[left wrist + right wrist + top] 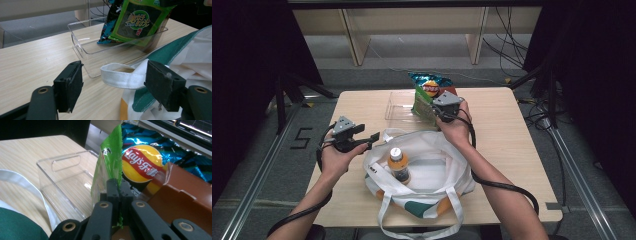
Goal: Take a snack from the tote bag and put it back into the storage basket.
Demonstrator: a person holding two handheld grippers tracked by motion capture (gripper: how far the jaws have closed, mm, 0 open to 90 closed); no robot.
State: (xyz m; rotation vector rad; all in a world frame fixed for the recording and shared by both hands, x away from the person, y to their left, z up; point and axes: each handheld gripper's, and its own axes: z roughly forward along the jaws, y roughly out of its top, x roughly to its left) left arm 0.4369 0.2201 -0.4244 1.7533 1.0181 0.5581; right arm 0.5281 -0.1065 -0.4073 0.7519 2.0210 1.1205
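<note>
My right fingers [117, 195] are pinched on the edge of the green snack packet [108, 170], which stands in the clear plastic bin [62, 177] at the far side of the desk [512, 145], just beside the blue chip bag [145, 162]. I'd lift straight up so the packet clears the bin wall without dragging the chips. My left fingers [72, 85] are spread, either side of the white strap [120, 77] of the tote bag [432, 165]; closing on it would hold the bag's mouth wide around the bottle [398, 164].

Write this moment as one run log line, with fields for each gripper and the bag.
right gripper: shut on green snack packet, in clear bin | left gripper: open, around white strap | tote bag: open, bottle inside
</note>
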